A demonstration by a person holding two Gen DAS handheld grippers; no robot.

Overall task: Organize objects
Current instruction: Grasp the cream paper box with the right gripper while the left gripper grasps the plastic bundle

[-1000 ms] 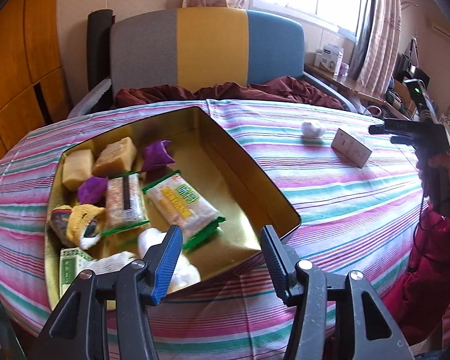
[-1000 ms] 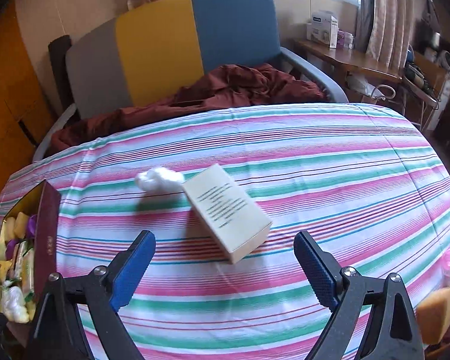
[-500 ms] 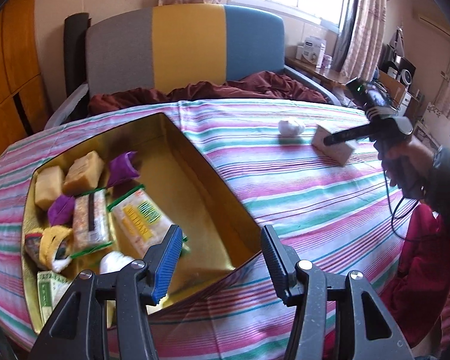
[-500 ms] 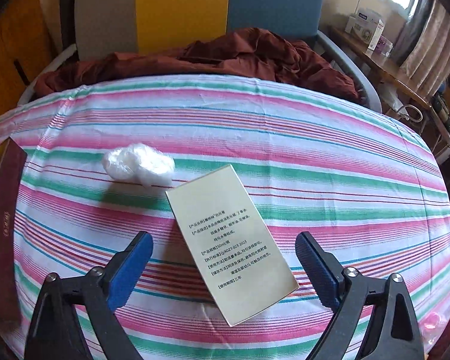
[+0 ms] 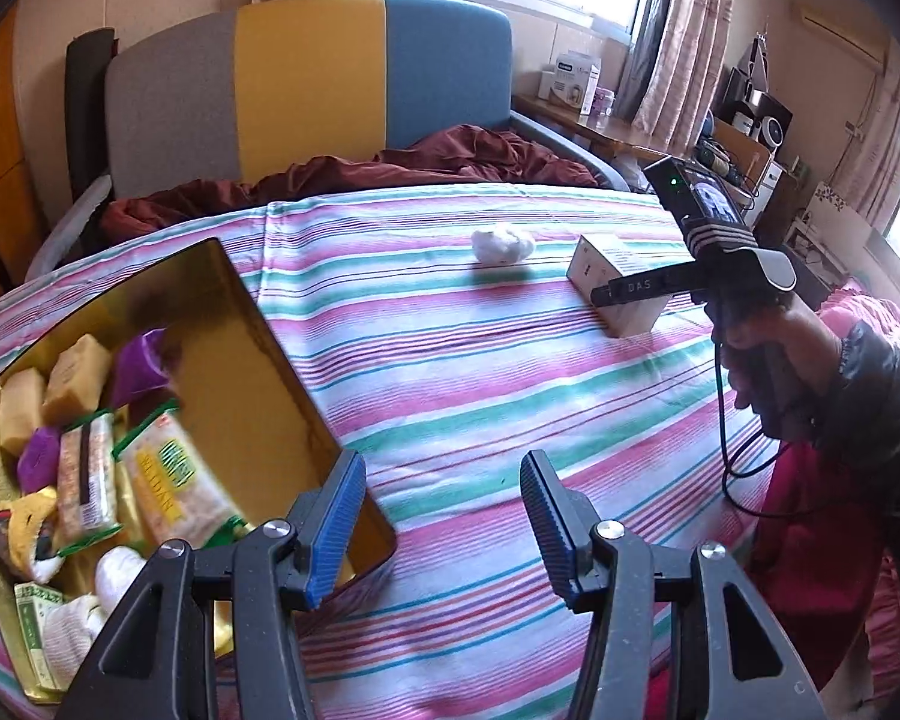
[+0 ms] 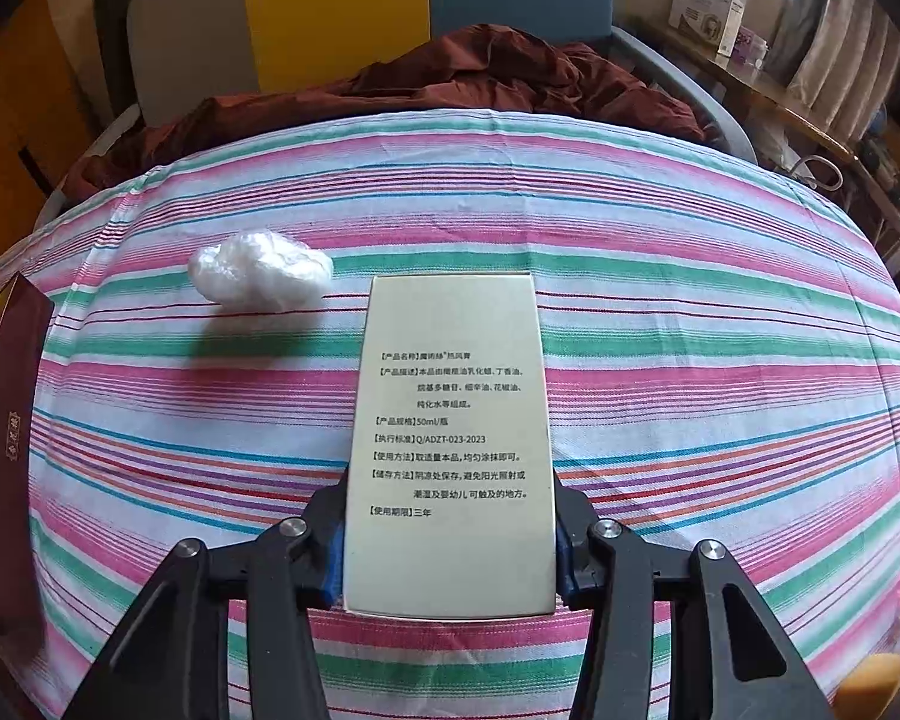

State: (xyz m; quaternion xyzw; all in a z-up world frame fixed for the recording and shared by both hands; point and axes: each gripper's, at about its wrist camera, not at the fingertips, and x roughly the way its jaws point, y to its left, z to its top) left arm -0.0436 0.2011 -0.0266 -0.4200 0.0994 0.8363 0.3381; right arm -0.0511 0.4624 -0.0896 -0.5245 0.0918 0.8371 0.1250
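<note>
A pale cream box [image 6: 450,420] with printed text lies flat on the striped tablecloth [image 6: 690,360]. My right gripper [image 6: 449,540] straddles its near end, jaws closing, with both blue pads against the box's long sides. In the left wrist view the same box [image 5: 606,264] sits at the far right under that gripper. A white crumpled wad [image 6: 261,273] rests just left of the box. My left gripper [image 5: 441,480] hangs open and empty over the cloth, beside the near corner of a gold tin [image 5: 258,324] holding several snack packets.
The tin's dark red outer wall [image 6: 6,450] stands at the left edge. A chair with a dark red cloth [image 5: 390,162] is behind the table. A person's hand and dark sleeve [image 5: 870,384] hold the right gripper. Bare cloth lies between tin and box.
My right gripper came down over the box and its jaws closed from wide apart onto the box's sides. My left gripper drifted right, so the tin slid toward the view's left.
</note>
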